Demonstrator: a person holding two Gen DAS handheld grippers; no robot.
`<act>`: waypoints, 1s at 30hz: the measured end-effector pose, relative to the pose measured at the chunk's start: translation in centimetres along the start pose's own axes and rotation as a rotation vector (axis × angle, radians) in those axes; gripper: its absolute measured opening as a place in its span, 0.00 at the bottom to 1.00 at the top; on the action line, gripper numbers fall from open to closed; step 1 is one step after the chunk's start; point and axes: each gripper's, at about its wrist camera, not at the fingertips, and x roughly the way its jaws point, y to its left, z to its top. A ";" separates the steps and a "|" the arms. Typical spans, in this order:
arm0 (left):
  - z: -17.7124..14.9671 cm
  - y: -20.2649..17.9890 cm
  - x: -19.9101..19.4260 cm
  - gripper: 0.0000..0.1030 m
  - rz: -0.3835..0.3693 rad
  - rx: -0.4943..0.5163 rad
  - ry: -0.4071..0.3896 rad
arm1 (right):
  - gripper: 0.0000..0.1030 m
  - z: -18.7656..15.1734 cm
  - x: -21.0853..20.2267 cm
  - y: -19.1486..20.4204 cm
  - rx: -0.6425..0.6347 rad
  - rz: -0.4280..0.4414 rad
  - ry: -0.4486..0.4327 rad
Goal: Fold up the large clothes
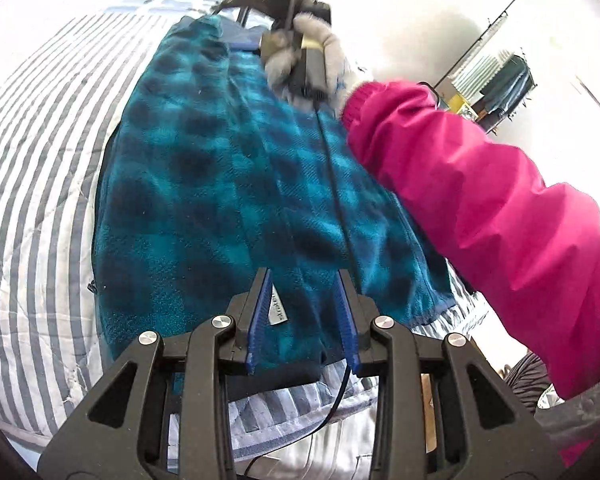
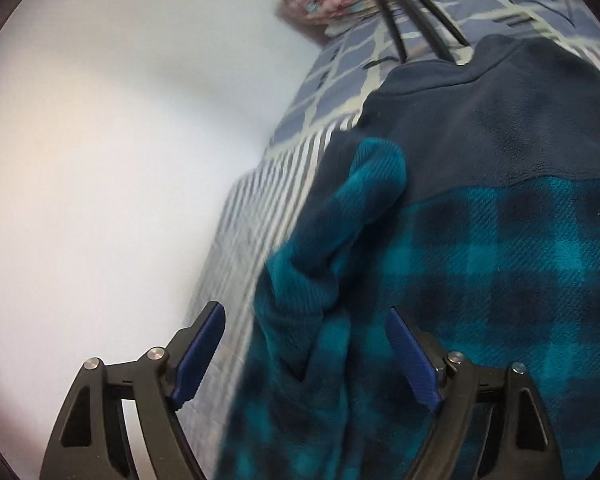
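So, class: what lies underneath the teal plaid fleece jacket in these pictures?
A striped quilt shows around the teal plaid fleece jacket, spread on a bed. Farther up, a blue grid-patterned cover appears. What lies directly beneath the jacket is covered and cannot be seen.

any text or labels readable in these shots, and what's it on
Only one piece of print shows, and it cannot be read with confidence.
White tag at the hem of the teal plaid fleece, beside the left gripper: small dark print running sideways, partly hidden by a finger, too small to read.
Right wrist view: no text on the fleece or the bedding.
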 end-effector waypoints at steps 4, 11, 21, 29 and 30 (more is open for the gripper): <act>-0.4 0.9 2.3 0.31 0.026 -0.027 0.053 | 0.81 1.8 2.0 -1.0 0.132 -0.012 -0.032; -1.1 1.9 4.7 0.31 0.042 -0.015 0.127 | 0.24 5.6 6.7 -1.9 0.107 -0.065 -0.017; -0.8 2.2 5.7 0.31 0.054 -0.008 0.142 | 0.08 7.9 10.7 1.2 -0.366 -0.471 0.017; -0.2 1.7 5.9 0.31 0.055 0.004 0.159 | 0.45 7.9 5.2 0.3 -0.222 -0.418 -0.111; -0.2 1.6 5.9 0.31 0.057 0.013 0.160 | 0.45 7.7 4.2 0.5 -0.211 -0.392 -0.122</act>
